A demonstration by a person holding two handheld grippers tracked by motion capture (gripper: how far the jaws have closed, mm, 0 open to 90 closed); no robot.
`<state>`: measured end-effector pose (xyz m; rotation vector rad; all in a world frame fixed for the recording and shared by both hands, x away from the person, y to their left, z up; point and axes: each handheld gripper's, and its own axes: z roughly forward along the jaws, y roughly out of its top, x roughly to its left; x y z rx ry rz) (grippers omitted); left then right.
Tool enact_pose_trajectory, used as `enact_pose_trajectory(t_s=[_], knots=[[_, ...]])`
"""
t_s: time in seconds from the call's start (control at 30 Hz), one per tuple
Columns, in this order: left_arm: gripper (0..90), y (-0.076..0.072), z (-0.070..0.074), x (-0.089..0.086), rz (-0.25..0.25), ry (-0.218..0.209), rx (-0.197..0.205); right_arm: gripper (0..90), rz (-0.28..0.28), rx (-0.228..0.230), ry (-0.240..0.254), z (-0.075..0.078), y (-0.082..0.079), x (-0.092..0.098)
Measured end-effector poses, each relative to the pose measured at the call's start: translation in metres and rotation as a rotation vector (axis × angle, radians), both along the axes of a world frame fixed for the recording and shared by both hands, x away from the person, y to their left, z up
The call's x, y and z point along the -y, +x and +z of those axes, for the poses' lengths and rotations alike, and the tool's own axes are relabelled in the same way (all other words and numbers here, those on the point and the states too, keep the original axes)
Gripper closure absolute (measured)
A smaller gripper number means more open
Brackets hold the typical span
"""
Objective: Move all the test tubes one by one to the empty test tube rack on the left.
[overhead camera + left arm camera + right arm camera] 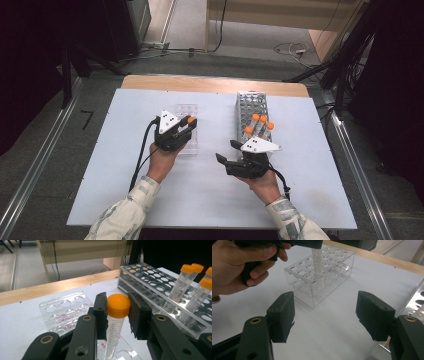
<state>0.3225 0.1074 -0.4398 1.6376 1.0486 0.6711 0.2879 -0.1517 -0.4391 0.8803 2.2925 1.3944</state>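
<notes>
Over clear rack (186, 131) – left gripper (117, 315) clamps orange-capped tube (116, 322) upright; right gripper (325, 315) gapes, level

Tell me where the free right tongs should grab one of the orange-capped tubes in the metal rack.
Probably by the orange cap or the bare wall just under it, from above. The tubes lean in the metal rack with only their tops clear. The right tongs stand open and empty, so set the jaws either side of the cap.

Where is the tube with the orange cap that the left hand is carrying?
The tube is clamped at its cap in the left tool, standing upright in the clear rack, left of the metal rack.
</notes>
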Motion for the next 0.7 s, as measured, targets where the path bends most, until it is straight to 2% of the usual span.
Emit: enact_pose_trajectory(t_s=[0.1, 0.23, 0.47, 0.57, 0.7], knots=[[69.7, 0.001, -0.003, 0.001, 0.001, 0.01, -0.012, 29.8, 0.0, -0.002, -0.002, 0.0, 0.0, 0.0], [68.9, 0.001, -0.007, 0.001, 0.001, 0.001, -0.028, 29.8, -0.001, -0.002, -0.001, -0.001, 0.0, 0.0], [59.8, 0.0, -0.007, -0.002, -0.008, -0.02, -0.036, 29.8, -0.006, -0.003, 0.0, -0.001, 0.001, 0.001], [50.6, -0.003, -0.006, -0.003, -0.006, -0.037, -0.036, 29.8, -0.012, 0.003, 0.002, 0.0, 0.001, 0.003], [37.8, -0.01, -0.005, -0.008, -0.006, -0.028, -0.028, 29.9, -0.04, 0.01, 0.009, 0.003, 0.001, 0.013]])
